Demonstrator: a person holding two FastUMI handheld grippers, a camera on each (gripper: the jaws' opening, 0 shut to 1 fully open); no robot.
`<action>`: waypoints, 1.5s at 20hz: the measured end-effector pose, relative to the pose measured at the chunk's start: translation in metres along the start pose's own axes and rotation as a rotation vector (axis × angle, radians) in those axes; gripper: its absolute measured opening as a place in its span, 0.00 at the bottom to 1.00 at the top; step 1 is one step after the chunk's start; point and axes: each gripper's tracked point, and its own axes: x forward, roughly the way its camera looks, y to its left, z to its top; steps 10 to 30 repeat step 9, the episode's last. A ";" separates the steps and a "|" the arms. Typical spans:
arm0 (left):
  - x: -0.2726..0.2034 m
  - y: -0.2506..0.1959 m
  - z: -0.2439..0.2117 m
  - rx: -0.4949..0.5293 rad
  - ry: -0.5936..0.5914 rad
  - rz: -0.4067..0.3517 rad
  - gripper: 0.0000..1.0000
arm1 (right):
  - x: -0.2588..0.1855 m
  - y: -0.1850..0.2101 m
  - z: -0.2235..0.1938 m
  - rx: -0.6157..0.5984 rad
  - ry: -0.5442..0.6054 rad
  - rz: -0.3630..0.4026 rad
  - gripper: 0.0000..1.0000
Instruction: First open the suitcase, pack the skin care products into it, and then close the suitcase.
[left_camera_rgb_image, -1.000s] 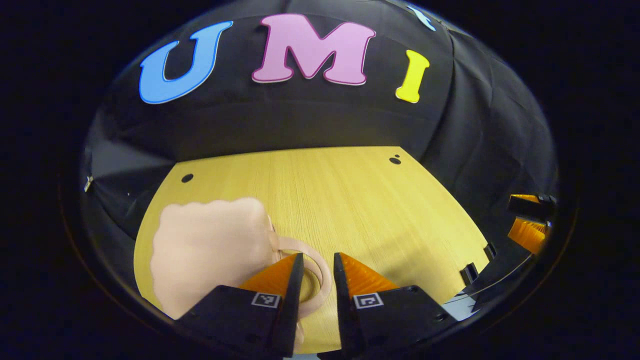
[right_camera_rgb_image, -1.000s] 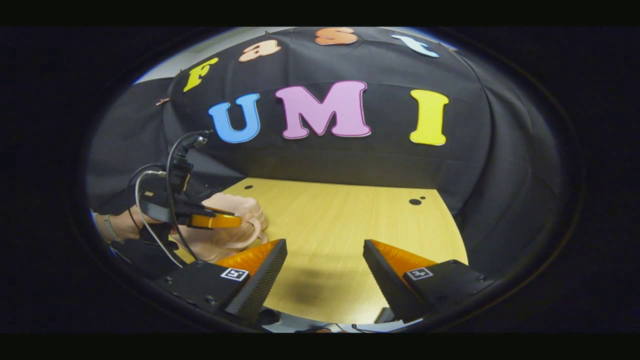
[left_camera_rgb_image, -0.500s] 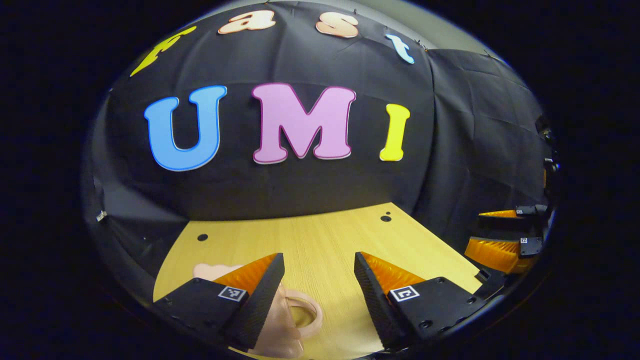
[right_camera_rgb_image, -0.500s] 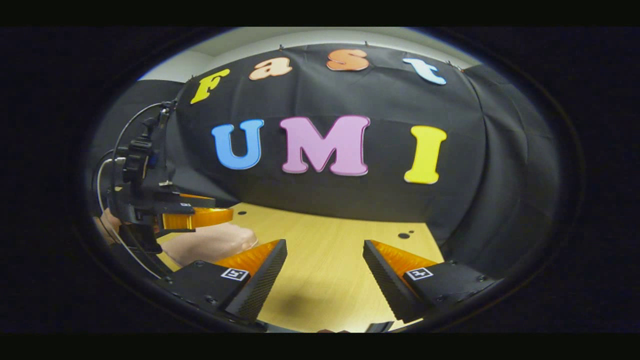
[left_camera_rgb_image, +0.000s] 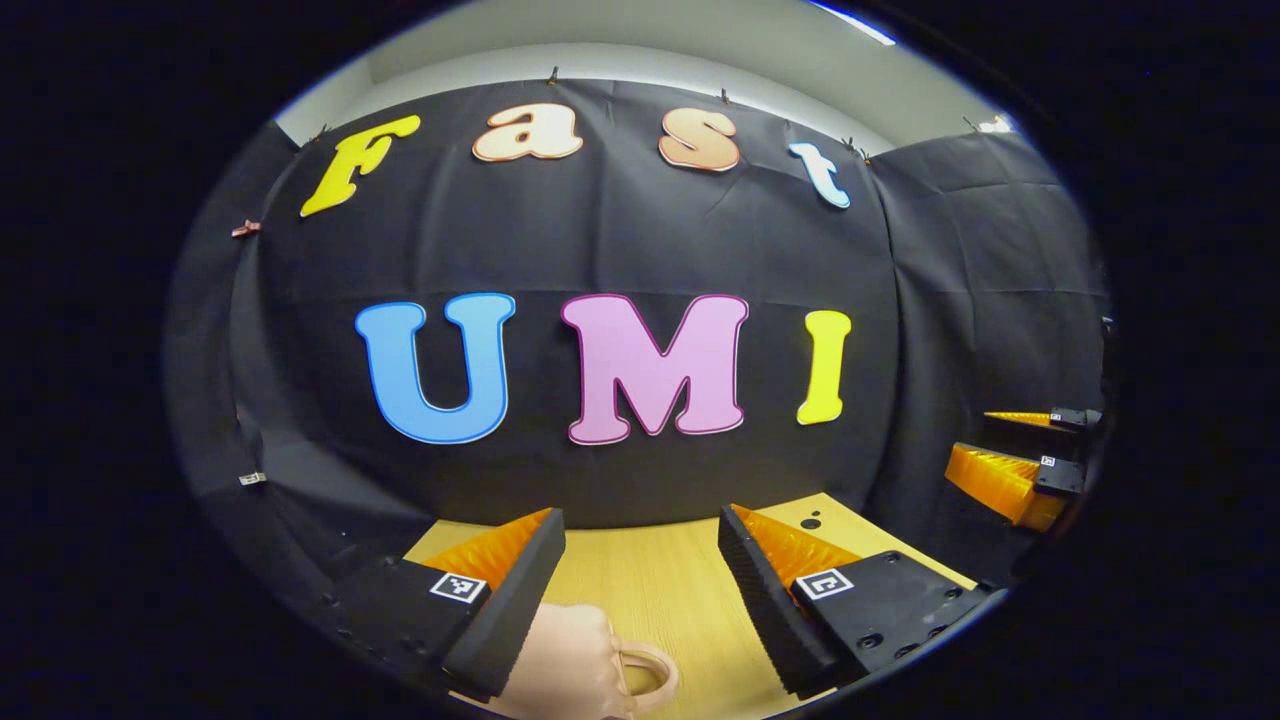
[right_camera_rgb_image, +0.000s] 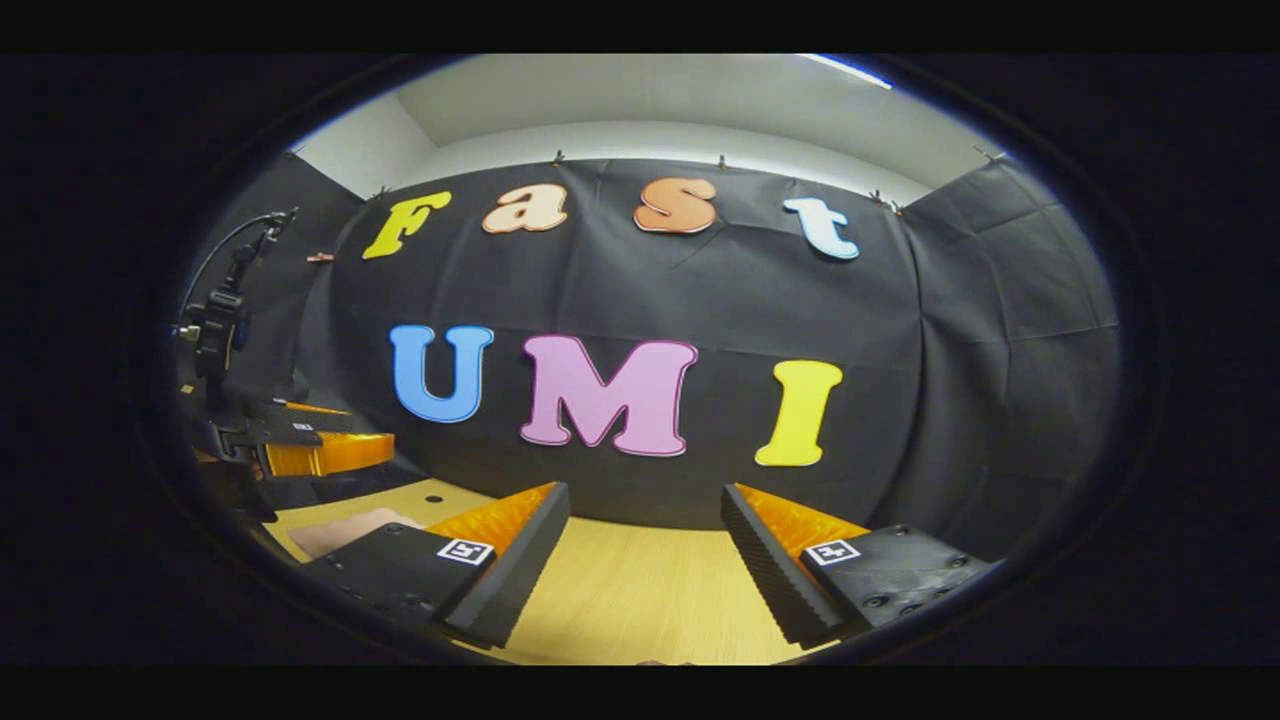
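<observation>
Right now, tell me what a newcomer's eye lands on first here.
The pale pink suitcase with its loop handle lies on the yellow wooden table, just below the left gripper, whose fingers stand wide apart. The right gripper is open too, above bare tabletop.

The table (left_camera_rgb_image: 670, 590) looks like pale wood with fine straight grain and a matt finish. The suitcase (left_camera_rgb_image: 580, 665) looks smooth, soft and matt. The fingers (right_camera_rgb_image: 765, 570) carry ribbed, rough pads.
</observation>
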 end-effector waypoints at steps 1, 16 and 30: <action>-0.002 -0.001 0.003 -0.008 -0.006 0.006 0.96 | 0.000 -0.001 0.003 0.002 -0.007 -0.001 0.96; -0.006 0.009 0.013 -0.003 -0.056 0.046 0.96 | -0.001 -0.012 0.005 0.036 -0.017 -0.028 0.90; -0.006 0.009 0.013 -0.003 -0.056 0.046 0.96 | -0.001 -0.012 0.005 0.036 -0.017 -0.028 0.90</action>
